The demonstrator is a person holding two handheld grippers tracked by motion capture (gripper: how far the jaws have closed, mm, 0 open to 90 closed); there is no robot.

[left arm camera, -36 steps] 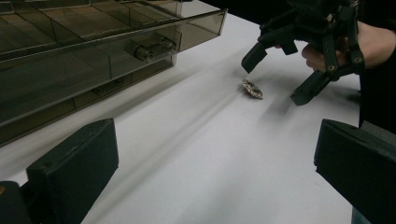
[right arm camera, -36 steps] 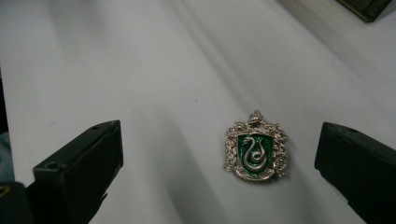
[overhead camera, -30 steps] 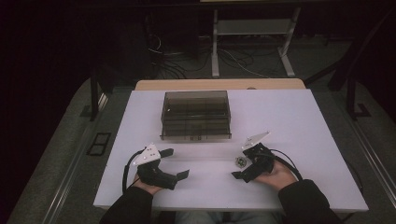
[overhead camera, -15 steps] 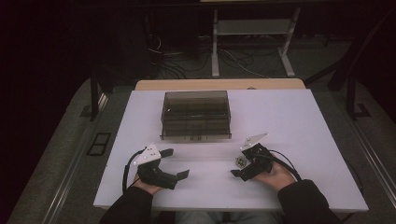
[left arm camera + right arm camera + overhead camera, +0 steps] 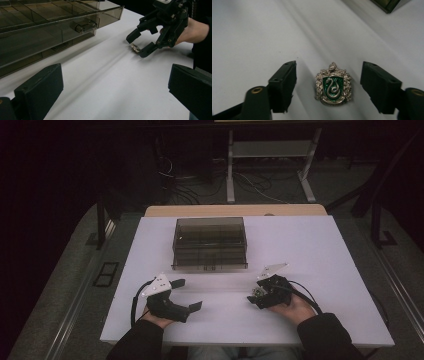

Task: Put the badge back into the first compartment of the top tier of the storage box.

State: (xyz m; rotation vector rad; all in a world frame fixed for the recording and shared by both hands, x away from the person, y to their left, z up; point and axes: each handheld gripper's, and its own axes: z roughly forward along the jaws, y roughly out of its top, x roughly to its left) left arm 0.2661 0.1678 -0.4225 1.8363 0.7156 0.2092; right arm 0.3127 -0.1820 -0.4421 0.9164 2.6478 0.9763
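Note:
A small silver crest pin (image 5: 333,85) with a green shield and a snake lies flat on the white table (image 5: 320,250). My right gripper (image 5: 329,72) is open, with one jaw on either side of the pin and neither touching it. The left gripper view has the pin (image 5: 134,47) between the right gripper's (image 5: 138,45) fingertips. At front left, my left gripper (image 5: 187,294) is open and holds nothing. It points across the table toward the right hand. A smoky clear drawer box (image 5: 210,242) stands at the middle back.
The drawer box (image 5: 45,27) has small knob handles on its front and sits close to the left gripper's far side. Bare white tabletop lies between the two hands. Beyond the table's back edge are a wooden strip, cables and a metal stand.

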